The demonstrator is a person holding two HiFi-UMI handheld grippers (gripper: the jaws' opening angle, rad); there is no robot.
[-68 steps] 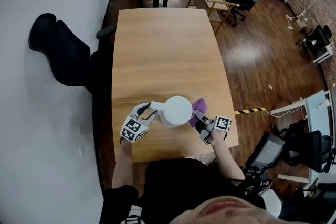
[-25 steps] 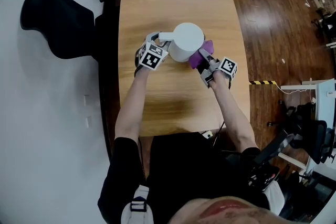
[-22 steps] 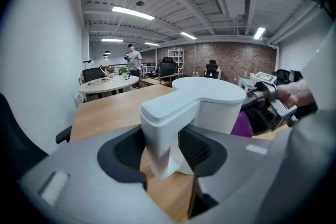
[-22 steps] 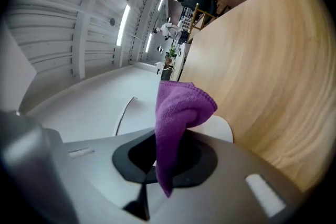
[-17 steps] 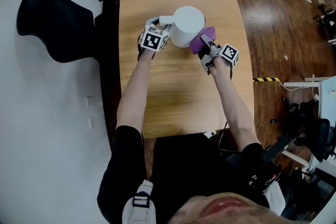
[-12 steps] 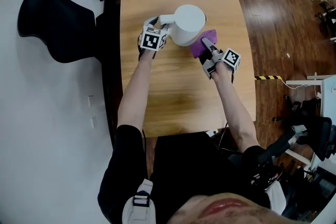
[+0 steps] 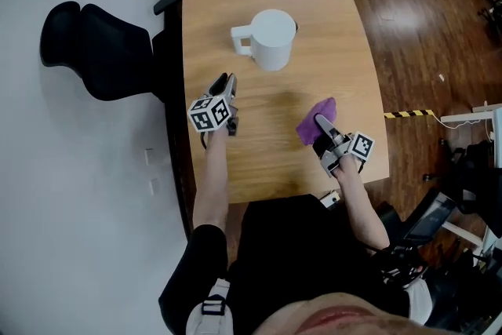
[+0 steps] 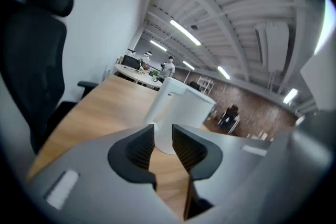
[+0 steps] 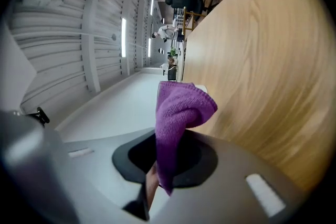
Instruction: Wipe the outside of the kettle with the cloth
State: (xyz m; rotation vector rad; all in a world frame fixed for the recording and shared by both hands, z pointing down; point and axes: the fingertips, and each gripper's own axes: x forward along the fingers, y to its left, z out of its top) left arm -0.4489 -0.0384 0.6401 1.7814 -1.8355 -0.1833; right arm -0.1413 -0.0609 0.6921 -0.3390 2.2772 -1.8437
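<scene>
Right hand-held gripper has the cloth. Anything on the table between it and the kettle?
Nothing visible. In the head view, only bare wooden tabletop lies between the purple cloth clamped in the right hand-held gripper and the white plastic kettle. The path to the kettle's near side is open.

There is one white cylindrical kettle [image 7: 272, 39], one purple terry cloth [image 7: 310, 124] and one light wooden bench [image 7: 267, 161]. Two grey handheld tongs are in view, the left tongs [image 7: 225, 82] and the right tongs [image 7: 322, 124], each with one black-and-white marker cube. One black office chair [image 7: 94, 59] completes the count.
</scene>
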